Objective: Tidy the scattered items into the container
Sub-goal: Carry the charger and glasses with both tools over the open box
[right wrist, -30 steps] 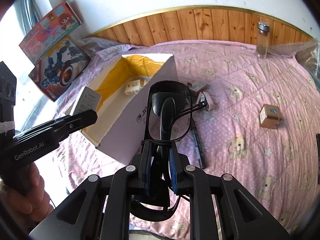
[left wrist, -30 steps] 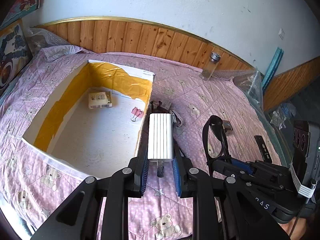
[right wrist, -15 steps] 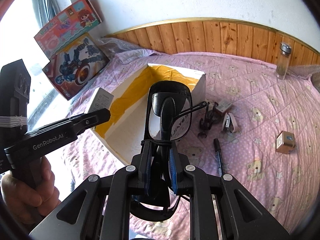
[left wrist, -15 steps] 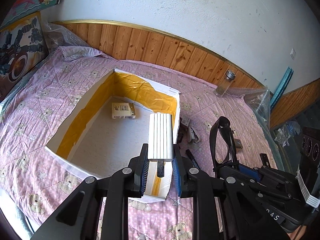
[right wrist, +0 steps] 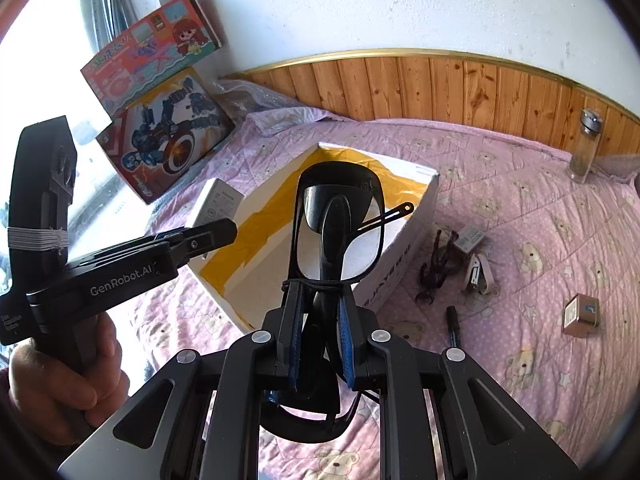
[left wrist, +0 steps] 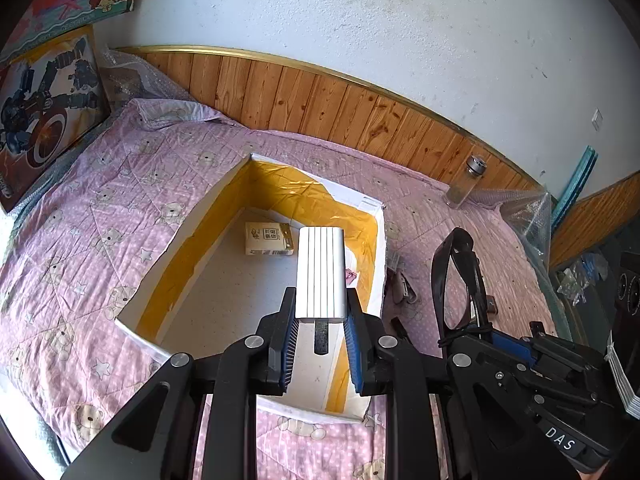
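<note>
My left gripper (left wrist: 321,320) is shut on a white ribbed power bank (left wrist: 321,272) and holds it above the open white box (left wrist: 176,236) with yellow tape inside. On the box floor lie a small cream packet (left wrist: 267,239) and a pink clip (left wrist: 351,275). My right gripper (right wrist: 322,312) is shut on black glasses (right wrist: 338,220), raised over the bed just right of the box (right wrist: 404,248). On the pink quilt to the right of the box lie a black hair clip (right wrist: 438,270), a small charger (right wrist: 472,237), a stapler (right wrist: 480,276), a black pen (right wrist: 454,322) and a small brown box (right wrist: 582,314).
A glass bottle (left wrist: 466,182) stands by the wooden wall panel at the back right. Toy boxes (right wrist: 160,92) lean against the wall at the left. Bubble wrap (left wrist: 524,208) lies at the quilt's right edge. A person's hand (right wrist: 60,380) holds the left gripper's handle.
Both grippers have risen and pulled back, so the box looks smaller and further off. The power bank has shifted leftward from the box's right wall to over its inside.
</note>
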Available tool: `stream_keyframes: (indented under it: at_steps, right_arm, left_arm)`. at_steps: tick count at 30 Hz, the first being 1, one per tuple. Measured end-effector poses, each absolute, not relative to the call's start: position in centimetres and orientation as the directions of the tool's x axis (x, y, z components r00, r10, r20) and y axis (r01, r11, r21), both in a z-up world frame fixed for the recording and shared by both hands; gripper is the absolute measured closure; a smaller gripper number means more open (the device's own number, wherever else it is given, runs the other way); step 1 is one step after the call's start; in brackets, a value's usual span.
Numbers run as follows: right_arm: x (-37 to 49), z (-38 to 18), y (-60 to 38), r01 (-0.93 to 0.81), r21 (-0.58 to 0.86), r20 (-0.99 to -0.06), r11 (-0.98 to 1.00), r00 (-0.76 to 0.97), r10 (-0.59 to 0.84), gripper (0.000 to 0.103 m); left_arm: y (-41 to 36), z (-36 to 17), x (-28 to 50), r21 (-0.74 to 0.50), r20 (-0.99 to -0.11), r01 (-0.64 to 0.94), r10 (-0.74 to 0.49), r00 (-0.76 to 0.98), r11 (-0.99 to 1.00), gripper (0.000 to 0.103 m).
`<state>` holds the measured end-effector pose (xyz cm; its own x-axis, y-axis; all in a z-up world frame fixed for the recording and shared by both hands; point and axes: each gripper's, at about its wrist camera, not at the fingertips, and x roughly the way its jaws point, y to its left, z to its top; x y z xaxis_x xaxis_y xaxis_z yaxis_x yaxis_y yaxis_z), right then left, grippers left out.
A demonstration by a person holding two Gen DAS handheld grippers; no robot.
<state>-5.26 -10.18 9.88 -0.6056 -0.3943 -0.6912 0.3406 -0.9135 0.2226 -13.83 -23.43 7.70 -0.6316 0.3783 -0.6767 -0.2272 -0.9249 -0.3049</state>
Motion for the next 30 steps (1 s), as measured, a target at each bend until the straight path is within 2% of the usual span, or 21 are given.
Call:
stream_keyframes:
  at_steps: [12,30]
  right_arm:
    - [-8.2,10.4,-12.1,0.359,0.233,-0.686,-0.904,-0.598,-0.415,0.086]
    - [-13.3,8.0,-12.4,0.313,0.316,-0.721,-0.896,-0.534,-0.441,0.086]
  left_arm:
    - [-24.8,8.2,-16.6,-0.287,-0.680,-0.214,0.356,-0.640,-0.934,0.080]
    - [-25.7,5.3,-20.8,-0.275,-0.745,-0.195,0.337,-0.575,-0.941,0.080]
